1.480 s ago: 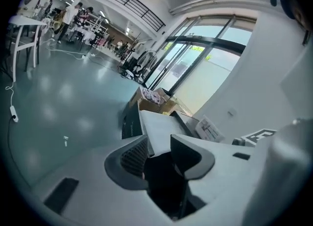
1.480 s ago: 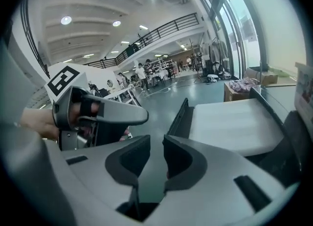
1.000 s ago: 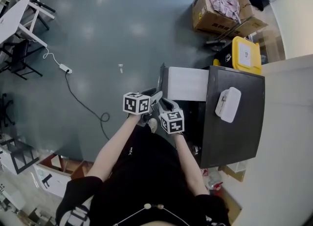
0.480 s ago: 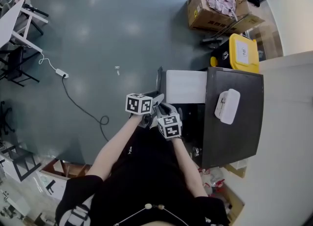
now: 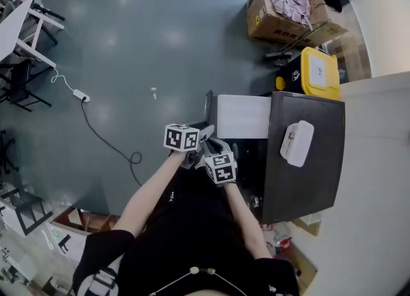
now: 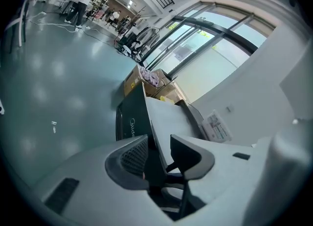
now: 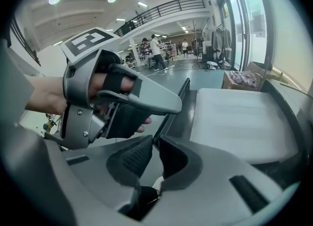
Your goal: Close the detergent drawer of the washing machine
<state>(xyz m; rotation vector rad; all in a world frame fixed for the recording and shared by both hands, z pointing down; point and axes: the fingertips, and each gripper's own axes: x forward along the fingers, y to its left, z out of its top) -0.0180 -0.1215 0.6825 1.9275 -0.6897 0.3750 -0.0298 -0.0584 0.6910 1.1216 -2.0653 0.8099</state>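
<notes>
Washing machine: a dark-topped, box-shaped washing machine (image 5: 307, 179) stood at the right of the head view, against a pale wall.
Drawer: the long detergent drawer (image 5: 243, 115), with a pale grey body, was pulled well out of the machine's front over the floor, not yet shut.
Panel: its dark, flat front panel (image 6: 131, 122) closed the drawer's outer end and carried a maker's logo (too skewed to read with certainty).
Left gripper: the grey left gripper (image 6: 159, 144) straddled the panel's near edge with its jaws set wide. The ribbed pad lay on the outer face and the other jaw sat behind, pinching the panel.
Right gripper: the grey right gripper (image 7: 155, 149) sat just beside the left one, nearer the person. Its jaws were closing, with only a slim gap between them. The panel's edge ran down to that gap at the tips, and no pad was seen pressing on it.
Hand: a bare hand (image 7: 49, 95) gripped the left gripper's handle.
Machine top: a white, rounded rectangular box (image 5: 298, 142) lay on it.
Beyond: a yellow-lidded bin (image 5: 320, 70) and open cardboard boxes (image 5: 282, 13) stood past the machine.
Floor: a grey-green polished floor (image 5: 147, 32) with a white power strip (image 5: 81, 95) trailing a black cable.
</notes>
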